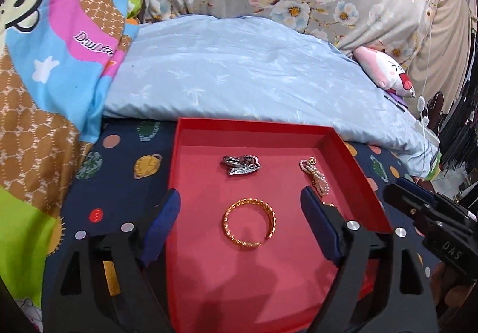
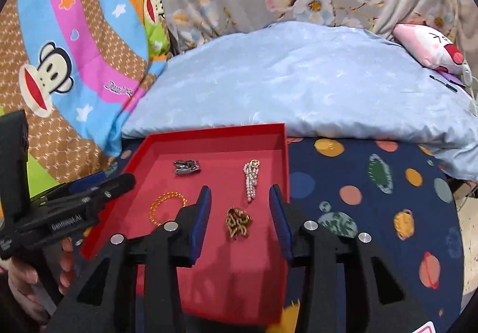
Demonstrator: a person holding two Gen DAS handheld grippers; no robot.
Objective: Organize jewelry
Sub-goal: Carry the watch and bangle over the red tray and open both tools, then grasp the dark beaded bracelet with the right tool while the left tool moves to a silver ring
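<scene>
Both tilted downward over red tray (image 1: 340,150), left hand-held gripper (image 1: 239,213) spread, right hand-held gripper (image 2: 240,213) spread, empty.

Red tray (image 2: 285,153) open from above, low walls only; bare floor betw. gold bangle (image 1: 249,222), silver piece (image 1: 240,165), pearl strand (image 2: 251,180) & chain pile (image 2: 238,222).

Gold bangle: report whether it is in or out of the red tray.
In. The gold bangle lies flat on the floor of the red tray, between the open left gripper's fingers, untouched.
</scene>
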